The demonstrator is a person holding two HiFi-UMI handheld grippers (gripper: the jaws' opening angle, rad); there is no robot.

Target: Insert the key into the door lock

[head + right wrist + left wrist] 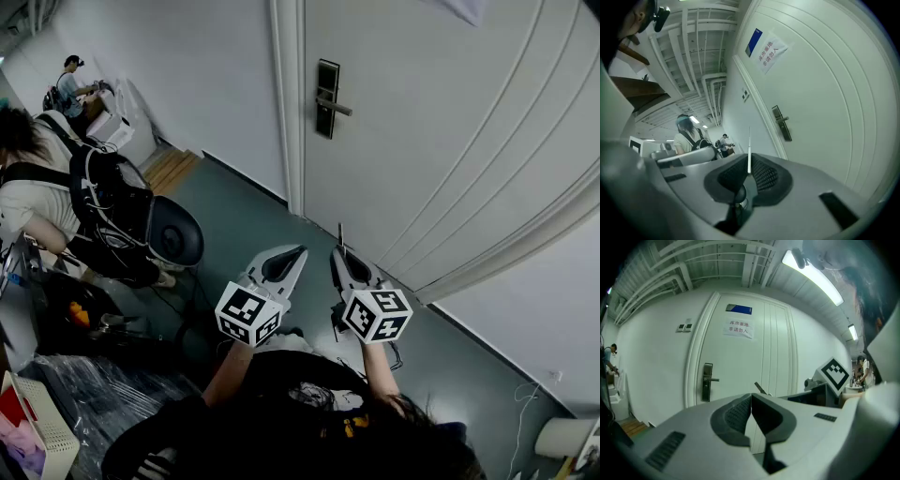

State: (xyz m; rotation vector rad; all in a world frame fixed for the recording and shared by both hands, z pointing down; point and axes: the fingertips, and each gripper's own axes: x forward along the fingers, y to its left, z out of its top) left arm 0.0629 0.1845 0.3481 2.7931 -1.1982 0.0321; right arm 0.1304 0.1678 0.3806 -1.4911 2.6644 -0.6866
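A white door (450, 122) carries a dark lock plate with a silver lever handle (326, 98), also seen in the left gripper view as the lock (707, 382) and in the right gripper view as the lock (782, 123). My right gripper (339, 251) is shut on a thin metal key (749, 150) whose blade sticks up past the tips; the key (340, 234) points toward the door, well short of the lock. My left gripper (298, 251) hangs beside it, shut with nothing in its jaws.
A person with a black backpack (103, 202) stands at the left near a round dark stool (176, 234). Another person (70, 80) is far back by white appliances. A paper notice (738, 328) is stuck on the door. Grey-green floor (253, 225) lies before the door.
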